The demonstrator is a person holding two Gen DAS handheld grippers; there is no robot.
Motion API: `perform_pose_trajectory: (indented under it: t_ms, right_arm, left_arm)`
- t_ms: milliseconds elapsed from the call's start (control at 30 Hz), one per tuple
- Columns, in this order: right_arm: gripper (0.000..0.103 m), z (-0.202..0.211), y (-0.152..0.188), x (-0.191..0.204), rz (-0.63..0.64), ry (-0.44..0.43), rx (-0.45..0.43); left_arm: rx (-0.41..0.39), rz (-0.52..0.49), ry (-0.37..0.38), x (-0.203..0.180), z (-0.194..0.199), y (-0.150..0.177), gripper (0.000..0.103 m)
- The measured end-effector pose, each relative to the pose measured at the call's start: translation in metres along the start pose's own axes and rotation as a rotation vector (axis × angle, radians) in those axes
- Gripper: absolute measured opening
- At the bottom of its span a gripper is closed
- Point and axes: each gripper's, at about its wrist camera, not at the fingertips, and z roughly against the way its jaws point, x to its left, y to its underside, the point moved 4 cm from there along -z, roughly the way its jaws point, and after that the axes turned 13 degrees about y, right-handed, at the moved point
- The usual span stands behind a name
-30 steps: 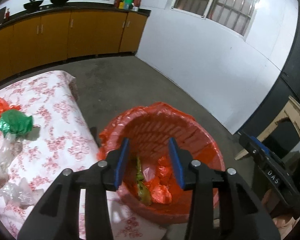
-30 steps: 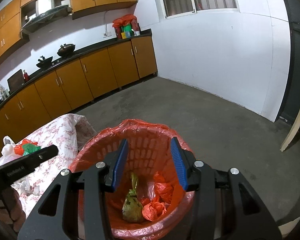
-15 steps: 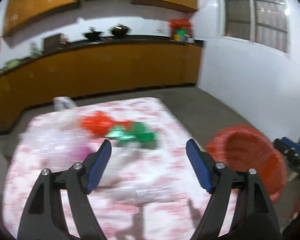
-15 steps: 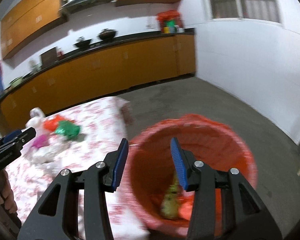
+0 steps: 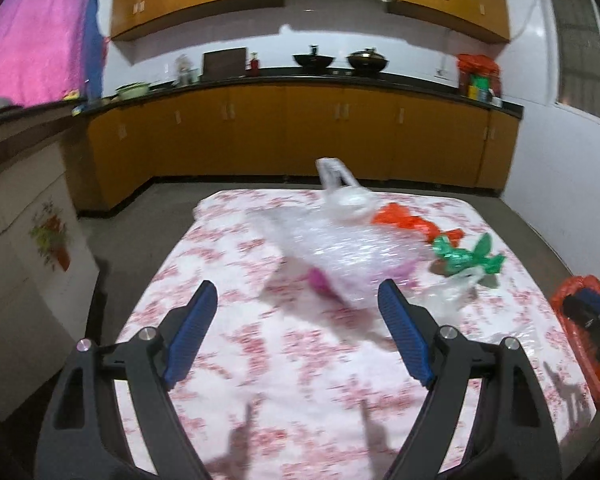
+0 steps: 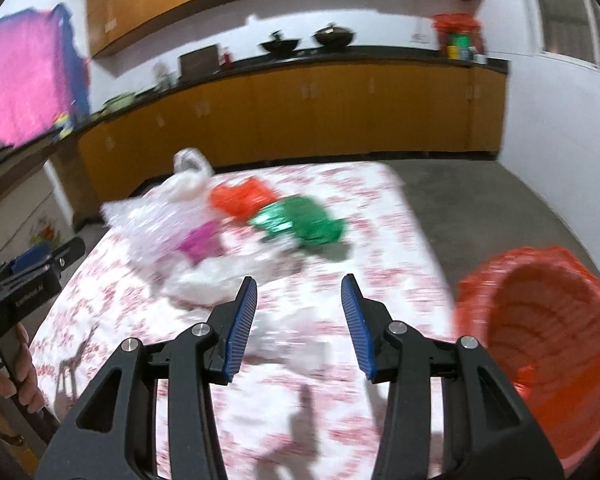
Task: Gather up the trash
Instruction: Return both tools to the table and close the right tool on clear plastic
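A: Item one, the grippers. How are they standing?

B: The left gripper [image 5: 296, 330] is hanging above the pink-flowered white tablecloth [image 5: 300, 364], blue pads spread wide and gripping nothing. The right gripper [image 6: 298, 318] is also parted and empty, pads less far apart, likely ready for a smaller piece.

A: Item two, the trash?

B: It is lying in a loose heap across the centre of both views: a large crinkled clear plastic bag [image 5: 340, 248] with a magenta scrap [image 6: 200, 242] showing under it, a white knotted carrier bag [image 5: 344, 196] behind, a crumpled orange plastic bag [image 6: 242, 198] and a shiny green foil wrapper [image 6: 300, 222] touching each other. A thin clear film [image 6: 292, 338] is lying just ahead of the right pads.

A: Item three, the destination?

B: The red latticed basket lined with an orange bag [image 6: 540, 344] is sitting at the right of the frame, just beside the table edge, apparently placed for short drops.

A: The room?

B: Orange-brown base cabinets [image 5: 300, 132] are running along the back wall, two dark woks [image 5: 340, 60] on the counter, a pink cloth [image 5: 36, 40] hanging upper left, grey concrete floor [image 6: 480, 188].
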Motion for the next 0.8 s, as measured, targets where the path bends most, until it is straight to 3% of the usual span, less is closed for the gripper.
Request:
perform_pose_trajectory:
  t_ms: [233, 567, 800]
  right_arm:
    - [0.045, -0.029, 0.017, 0.049, 0.108, -0.01, 0.074]
    - [0.045, -0.06, 0.03, 0.06, 0.142, 0.02, 0.182]
    - [0.032, -0.061, 0.036, 0.057, 0.165, 0.002, 0.198]
  left_arm:
    - [0.001, 0.039, -0.016, 0.023, 0.007, 0.007, 0.081]
    - [0.01, 0.064, -0.008, 0.032, 0.004, 0.012, 0.081]
    - [0.021, 0.059, 0.016, 0.024, -0.002, 0.011, 0.081]
